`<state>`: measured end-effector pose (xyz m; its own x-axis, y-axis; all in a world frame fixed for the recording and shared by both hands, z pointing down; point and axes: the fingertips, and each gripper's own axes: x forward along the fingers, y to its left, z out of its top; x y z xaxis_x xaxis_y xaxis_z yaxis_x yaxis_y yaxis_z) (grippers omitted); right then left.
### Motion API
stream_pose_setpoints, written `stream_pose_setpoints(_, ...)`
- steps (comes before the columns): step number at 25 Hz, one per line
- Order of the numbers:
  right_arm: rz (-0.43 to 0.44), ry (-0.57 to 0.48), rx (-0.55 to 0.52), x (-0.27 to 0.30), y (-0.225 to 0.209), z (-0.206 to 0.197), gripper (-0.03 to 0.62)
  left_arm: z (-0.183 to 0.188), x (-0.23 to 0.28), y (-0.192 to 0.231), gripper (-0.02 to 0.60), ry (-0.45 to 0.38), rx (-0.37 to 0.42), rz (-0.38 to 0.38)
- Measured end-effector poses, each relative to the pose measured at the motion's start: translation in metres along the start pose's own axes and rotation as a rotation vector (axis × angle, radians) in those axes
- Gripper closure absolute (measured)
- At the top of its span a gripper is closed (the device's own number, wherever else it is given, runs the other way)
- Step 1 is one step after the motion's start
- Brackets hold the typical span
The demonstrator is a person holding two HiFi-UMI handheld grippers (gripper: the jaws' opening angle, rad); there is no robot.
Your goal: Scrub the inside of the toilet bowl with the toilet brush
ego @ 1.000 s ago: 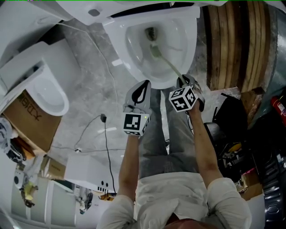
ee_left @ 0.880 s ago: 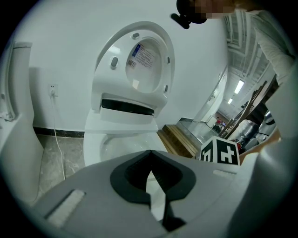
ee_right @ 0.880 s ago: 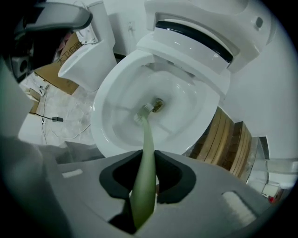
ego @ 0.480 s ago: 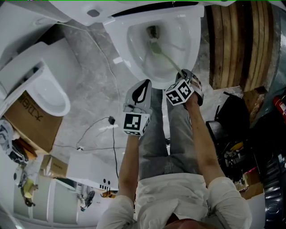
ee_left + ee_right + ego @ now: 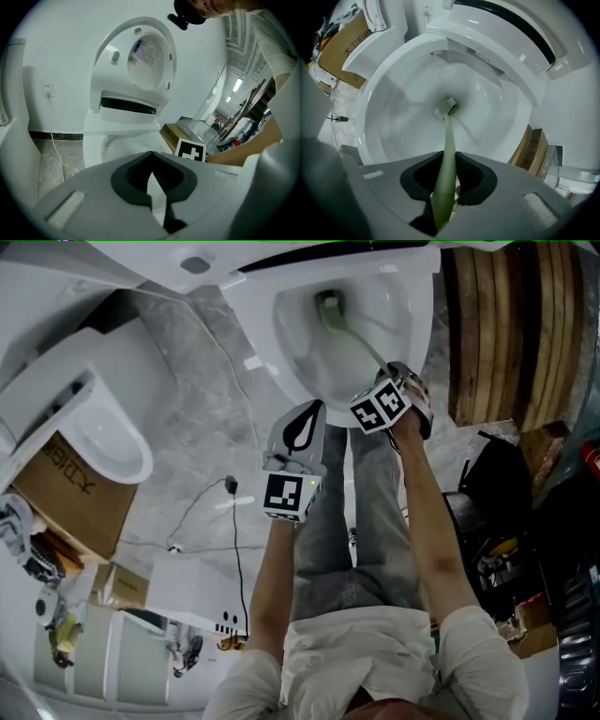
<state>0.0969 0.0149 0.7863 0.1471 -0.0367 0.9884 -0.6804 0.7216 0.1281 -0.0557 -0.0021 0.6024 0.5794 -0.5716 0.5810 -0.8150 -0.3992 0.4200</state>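
Observation:
The white toilet bowl (image 5: 412, 329) (image 5: 384, 140) stands open at the top of the head view, lid raised. A pale green toilet brush (image 5: 352, 334) (image 5: 447, 140) reaches into it, its head (image 5: 446, 108) at the bottom of the bowl near the drain. My right gripper (image 5: 405, 395) (image 5: 443, 192) is shut on the brush handle at the bowl's front rim. My left gripper (image 5: 298, 432) (image 5: 152, 187) hangs just before the bowl's front edge, jaws together and holding nothing.
A second white toilet (image 5: 89, 437) sits on a cardboard box (image 5: 66, 488) at the left. A cable and plug (image 5: 228, 486) lie on the grey marble floor. Wooden planks (image 5: 506, 324) stand to the right of the bowl, dark clutter (image 5: 525, 540) below them.
The brush head has moved from the drain area up and toward the back of the bowl. My right gripper has pushed forward over the rim. The left gripper has barely shifted.

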Motion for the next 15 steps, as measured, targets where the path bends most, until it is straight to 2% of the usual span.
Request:
stream_pose_setpoints(6, 0.008, 0.018, -0.004, -0.003, -0.007, 0.002, 0.514, -0.003, -0.007, 0.0, 0.563, 0.013, 0.011, 0.0)
stream_pose_setpoints(11, 0.018, 0.02, -0.023, -0.023, 0.008, -0.022, 0.515, 0.002, -0.015, -0.004, 0.563, 0.007, 0.008, 0.015)
stream_pose_setpoints(15, 0.026, 0.006, 0.011, -0.042, 0.015, -0.041, 0.514, 0.01, -0.021, -0.014, 0.563, -0.01, 0.012, 0.02)
